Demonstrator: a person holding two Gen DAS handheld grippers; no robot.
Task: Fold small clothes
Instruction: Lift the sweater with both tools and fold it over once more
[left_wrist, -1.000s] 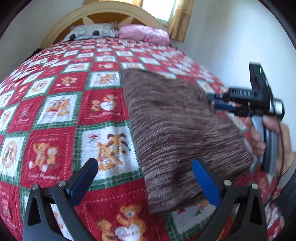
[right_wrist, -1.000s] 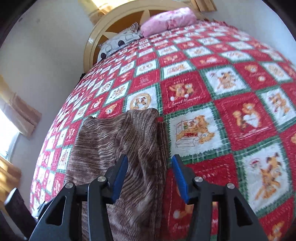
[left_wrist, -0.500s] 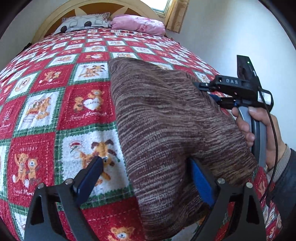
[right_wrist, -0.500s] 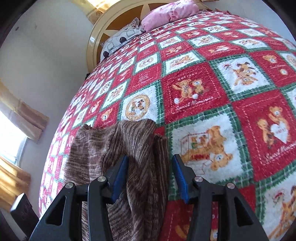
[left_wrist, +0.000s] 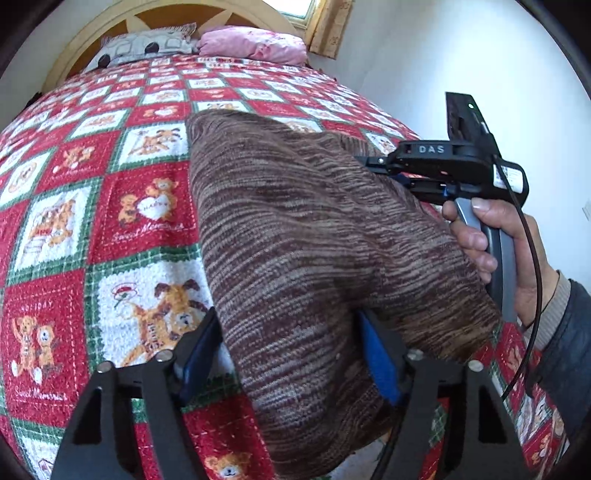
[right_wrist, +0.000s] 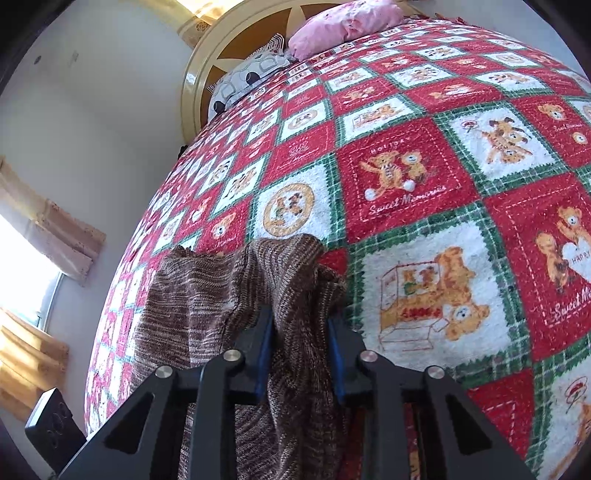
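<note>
- Brown knit garment (left_wrist: 314, 251) lies on the bed's red, white and green teddy-bear quilt (left_wrist: 147, 206), its near edge raised off the quilt and running between the fingers of both grippers.
- Left gripper (left_wrist: 291, 350), nearest in the left wrist view, has its blue-padded fingers (left_wrist: 376, 354) on either side of the garment's near corner; they have just been closing, and the right pad touches the knit while the left pad (left_wrist: 199, 350) sits just beside its edge, so a full clench cannot be told.
- Right gripper (right_wrist: 301, 343), in its own view, has just been closing too, and its fingers (right_wrist: 264, 343) are clenched on a bunched fold of the garment (right_wrist: 229, 295).
- Seen from the left wrist view, the right gripper (left_wrist: 380, 168) reaches in at the garment's right edge, with a person's hand (left_wrist: 495, 240) around its grey handle and a dark sleeve behind.
- Farther off, the quilt stretches bare to a patterned grey pillow (left_wrist: 147, 44) and a pink pillow (left_wrist: 255, 44) against the rounded wooden headboard (left_wrist: 173, 14).
</note>
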